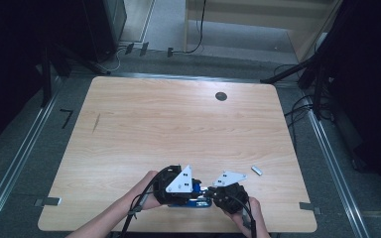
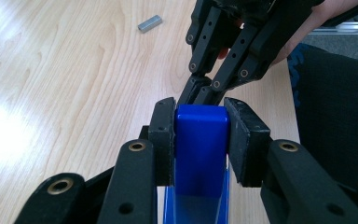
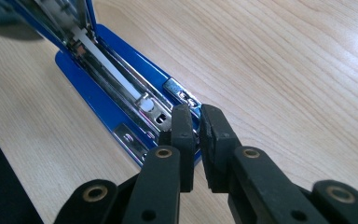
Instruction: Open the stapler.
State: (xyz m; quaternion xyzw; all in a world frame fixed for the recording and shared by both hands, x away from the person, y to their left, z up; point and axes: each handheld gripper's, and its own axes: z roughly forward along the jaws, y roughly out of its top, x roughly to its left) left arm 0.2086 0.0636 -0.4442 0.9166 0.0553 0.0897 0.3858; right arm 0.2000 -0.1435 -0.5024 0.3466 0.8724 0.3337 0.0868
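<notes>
A blue stapler (image 1: 199,202) lies open at the table's near edge, between the two hands. My left gripper (image 2: 200,116) is shut on its raised blue lid (image 2: 200,149), one pad on each side. The stapler's blue base (image 3: 86,86) and its bare metal magazine (image 3: 114,67) run away from my right gripper (image 3: 196,116). Its jaws stand almost together, a thin slit between them, tips at the magazine's front end. Whether they pinch the rail I cannot tell. In the high view the left gripper (image 1: 188,191) and right gripper (image 1: 211,191) nearly touch.
A short grey strip of staples (image 1: 256,170) lies on the wood to the right of the hands, seen too as the strip (image 2: 149,23). A dark round grommet (image 1: 221,96) sits near the table's far edge. Cables and dark stands surround the table (image 1: 144,124).
</notes>
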